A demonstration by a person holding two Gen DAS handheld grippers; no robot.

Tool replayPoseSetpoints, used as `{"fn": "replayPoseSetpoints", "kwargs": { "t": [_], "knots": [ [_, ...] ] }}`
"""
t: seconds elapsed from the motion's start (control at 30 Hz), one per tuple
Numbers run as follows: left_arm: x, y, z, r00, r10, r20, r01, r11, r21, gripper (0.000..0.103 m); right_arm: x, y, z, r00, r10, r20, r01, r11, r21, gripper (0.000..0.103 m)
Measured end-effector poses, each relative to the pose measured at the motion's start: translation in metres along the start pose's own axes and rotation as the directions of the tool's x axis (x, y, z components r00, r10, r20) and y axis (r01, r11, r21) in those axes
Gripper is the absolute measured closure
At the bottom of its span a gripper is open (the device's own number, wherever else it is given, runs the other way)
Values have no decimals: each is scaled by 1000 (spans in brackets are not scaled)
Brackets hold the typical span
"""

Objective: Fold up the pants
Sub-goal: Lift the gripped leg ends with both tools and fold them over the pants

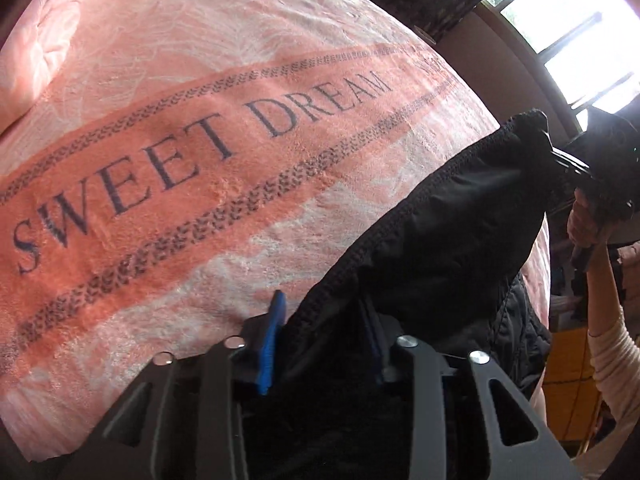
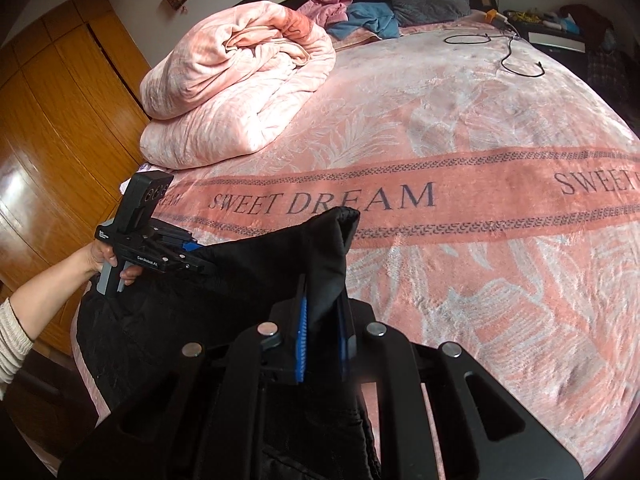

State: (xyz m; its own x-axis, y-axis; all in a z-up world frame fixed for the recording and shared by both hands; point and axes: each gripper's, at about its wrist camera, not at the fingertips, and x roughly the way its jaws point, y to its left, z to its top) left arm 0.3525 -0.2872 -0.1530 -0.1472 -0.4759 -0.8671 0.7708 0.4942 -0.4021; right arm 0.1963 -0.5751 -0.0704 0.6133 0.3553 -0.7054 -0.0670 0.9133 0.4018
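Black pants [image 1: 440, 232] are held up over the pink bed by their ribbed waistband, stretched between both grippers. My left gripper [image 1: 320, 336] is shut on one end of the waistband; its blue pads [image 1: 270, 344] pinch the cloth. It also shows in the right wrist view [image 2: 196, 254], held by a hand. My right gripper [image 2: 324, 336] is shut on the other end of the waistband of the pants [image 2: 256, 272]; it shows in the left wrist view [image 1: 560, 160]. The legs hang down over the bed's near edge.
A pink blanket reading "SWEET DREAM" [image 2: 440, 152] covers the bed. A rolled pink quilt [image 2: 240, 80] lies at the back left. A black cable [image 2: 516, 56], pillows and clothes lie near the headboard. A wooden wardrobe [image 2: 52, 120] stands left.
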Motion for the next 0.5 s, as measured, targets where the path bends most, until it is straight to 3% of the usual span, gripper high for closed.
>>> {"fn": "replayPoseSetpoints", "kwargs": {
  "t": [0.1,0.17,0.27,0.37,0.43,0.5],
  "knots": [
    [-11,-10,-13,997,54,57,-55,998,27,93,7,-2,-2,999,-38,-16,38,999,23,92],
    [-26,-20,-21,987,101,128,-104,994,21,94,8,-2,-3,999,-50,-13,50,998,44,92],
    [-50,-47,-30,943,232,238,-240,971,3,95,0,3,-3,999,-49,5,49,997,65,91],
    [-77,-84,-48,871,359,336,-377,926,-12,95,-15,18,-6,997,-76,29,75,996,40,91],
    [-94,-113,-64,796,456,399,-491,871,-17,95,-29,28,-10,996,-76,55,75,997,34,92],
    [-110,-144,-85,709,525,472,-586,810,-21,95,-45,38,-19,994,-76,82,74,997,23,92]
  ]
}}
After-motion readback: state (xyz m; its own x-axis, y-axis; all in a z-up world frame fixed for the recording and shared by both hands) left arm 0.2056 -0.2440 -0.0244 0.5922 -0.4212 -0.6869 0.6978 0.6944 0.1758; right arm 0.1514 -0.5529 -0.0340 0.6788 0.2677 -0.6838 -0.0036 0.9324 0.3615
